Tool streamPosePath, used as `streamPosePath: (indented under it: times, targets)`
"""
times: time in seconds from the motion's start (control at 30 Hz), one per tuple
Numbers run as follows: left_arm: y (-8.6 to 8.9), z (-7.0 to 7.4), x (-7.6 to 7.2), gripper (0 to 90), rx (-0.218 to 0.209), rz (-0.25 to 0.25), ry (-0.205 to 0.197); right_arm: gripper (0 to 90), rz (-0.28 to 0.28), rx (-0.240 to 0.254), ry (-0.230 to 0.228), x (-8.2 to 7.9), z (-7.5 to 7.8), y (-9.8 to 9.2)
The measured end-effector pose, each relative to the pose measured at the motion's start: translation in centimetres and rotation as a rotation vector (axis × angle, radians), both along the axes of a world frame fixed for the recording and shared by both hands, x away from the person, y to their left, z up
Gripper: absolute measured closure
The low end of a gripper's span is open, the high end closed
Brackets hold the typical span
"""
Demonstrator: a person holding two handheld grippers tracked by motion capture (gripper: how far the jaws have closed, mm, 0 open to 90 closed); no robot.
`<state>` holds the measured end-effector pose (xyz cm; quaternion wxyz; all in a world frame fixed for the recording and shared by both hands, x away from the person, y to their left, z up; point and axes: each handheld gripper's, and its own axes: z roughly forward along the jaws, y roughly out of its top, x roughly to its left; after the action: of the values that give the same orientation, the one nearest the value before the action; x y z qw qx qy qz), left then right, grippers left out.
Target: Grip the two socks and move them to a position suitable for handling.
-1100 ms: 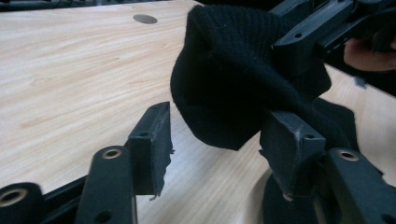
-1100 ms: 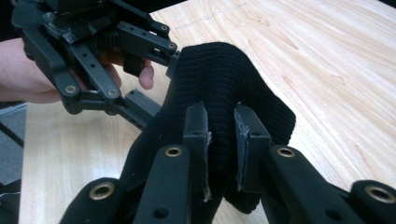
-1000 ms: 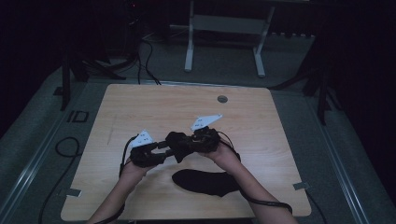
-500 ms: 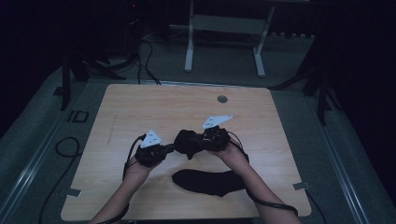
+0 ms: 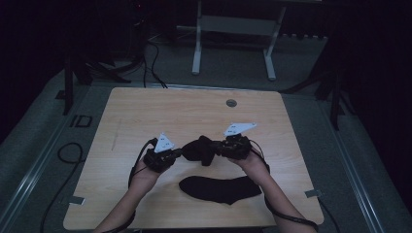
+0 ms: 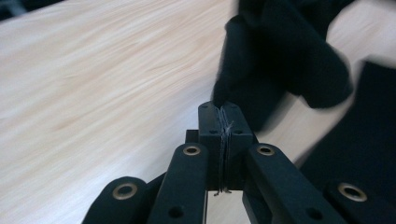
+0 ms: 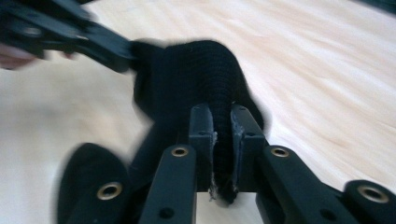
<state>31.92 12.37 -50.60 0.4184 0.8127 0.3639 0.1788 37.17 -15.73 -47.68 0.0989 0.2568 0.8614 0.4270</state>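
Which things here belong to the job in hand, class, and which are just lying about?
In the job:
- left claw, shut on the bunched black sock
- right claw, shut on the same sock
- flat black sock, lying on the table nearer the person; probably its pair

Lying about:
- grommet in the tabletop
- white stand legs beyond the table

A dim, nearly dark room surrounds a pale wooden table [image 5: 145,116] on grey carpet [image 5: 29,145], with a white-legged frame [image 5: 233,43] standing beyond it, black cables [image 5: 153,58] trailing over the floor and dark stands [image 5: 68,82] at either side.
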Motion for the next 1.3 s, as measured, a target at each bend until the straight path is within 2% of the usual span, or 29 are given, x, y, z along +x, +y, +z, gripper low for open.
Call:
streamPosePath:
  times: [0.03,0.07,0.13,0.27,0.33,0.43,0.5,0.6,0.7,0.77,0.87,0.93,1.0,1.03,1.13,1.23,1.3]
  targets:
    - [0.4,0.0,0.1,89.3,-0.021,0.006,0.013,81.8,-0.020,0.011,0.009,0.2,0.0,-0.7]
    - [0.6,-0.1,0.2,89.3,-0.014,0.030,0.013,82.2,-0.038,0.025,0.023,0.4,0.0,-1.4]
    - [1.2,-0.1,0.4,89.2,-0.030,0.035,0.042,82.3,-0.085,0.026,0.021,0.7,0.1,-2.7]
    - [1.3,0.0,0.5,89.2,-0.018,0.036,0.042,81.9,-0.139,0.036,0.018,0.9,0.3,-5.0]
    - [1.0,0.0,0.6,89.1,-0.010,0.033,0.045,81.9,-0.164,0.033,0.000,0.9,0.3,-5.8]
    - [0.5,-0.2,0.8,89.1,0.011,0.027,0.068,81.6,-0.192,0.036,0.007,1.0,-0.2,-6.9]
    - [0.2,-0.6,1.2,89.1,0.037,0.018,0.103,81.2,-0.193,0.017,0.027,1.0,-0.8,-7.3]
    - [0.0,-1.4,1.9,89.0,0.045,0.014,0.160,79.7,-0.182,-0.040,0.052,0.9,-2.3,-7.1]
    - [-0.2,-2.3,2.4,88.9,0.075,0.013,0.191,72.8,-0.167,-0.093,0.083,0.9,-3.8,-6.7]
    - [-0.2,-2.7,2.6,88.7,0.090,0.027,0.195,65.2,-0.175,-0.111,0.094,1.0,-4.6,-6.7]
    - [0.0,-3.0,3.0,88.3,0.117,0.049,0.192,61.0,-0.201,-0.104,0.107,1.2,-5.0,-7.1]
    - [0.4,-3.2,3.3,87.1,0.109,0.060,0.191,61.2,-0.216,-0.102,0.111,1.4,-4.9,-7.5]
    - [0.8,-3.4,3.6,82.0,0.107,0.085,0.185,62.1,-0.230,-0.111,0.115,1.5,-5.0,-7.8]
    - [1.0,-3.4,3.8,74.2,0.102,0.094,0.186,61.9,-0.229,-0.115,0.121,1.5,-5.1,-8.0]
    - [1.6,-3.4,3.9,62.1,0.082,0.128,0.174,62.3,-0.246,-0.124,0.108,1.6,-5.1,-8.3]
    - [1.5,-3.1,3.7,58.6,0.061,0.136,0.147,60.3,-0.283,-0.109,0.107,2.2,-4.9,-8.6]
    - [1.2,-3.0,3.4,58.6,0.059,0.114,0.122,60.1,-0.303,-0.108,0.109,2.8,-5.0,-8.7]
